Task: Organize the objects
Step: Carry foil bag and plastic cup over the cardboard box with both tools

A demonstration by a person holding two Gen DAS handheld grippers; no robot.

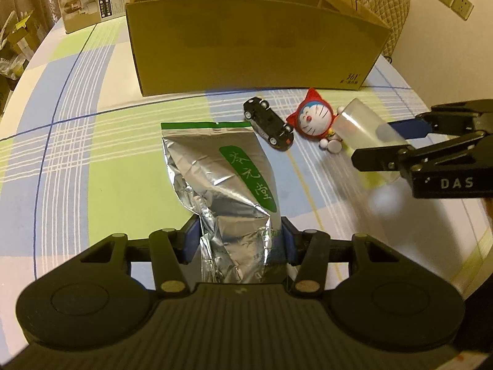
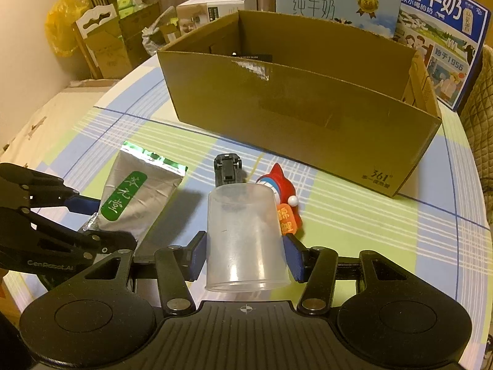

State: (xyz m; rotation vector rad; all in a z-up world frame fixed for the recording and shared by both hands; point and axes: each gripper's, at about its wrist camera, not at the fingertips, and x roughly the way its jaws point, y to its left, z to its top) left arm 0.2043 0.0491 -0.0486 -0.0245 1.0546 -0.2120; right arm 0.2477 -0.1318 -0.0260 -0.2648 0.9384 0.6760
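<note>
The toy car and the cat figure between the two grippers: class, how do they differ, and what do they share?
The toy car is black and boxy; the cat figure is rounded, with a red hood and white face. The toy car lies tipped over with its wheels showing, nearer the foil pouch; the cat figure lies beside the clear cup. Both rest loose on the tablecloth, outside the cardboard box.

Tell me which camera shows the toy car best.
The left wrist view: there the black toy car lies in full sight on its side, between the foil pouch and the red-hooded doll. In the right wrist view only its end shows; the clear cup in the right gripper hides the rest.
</note>
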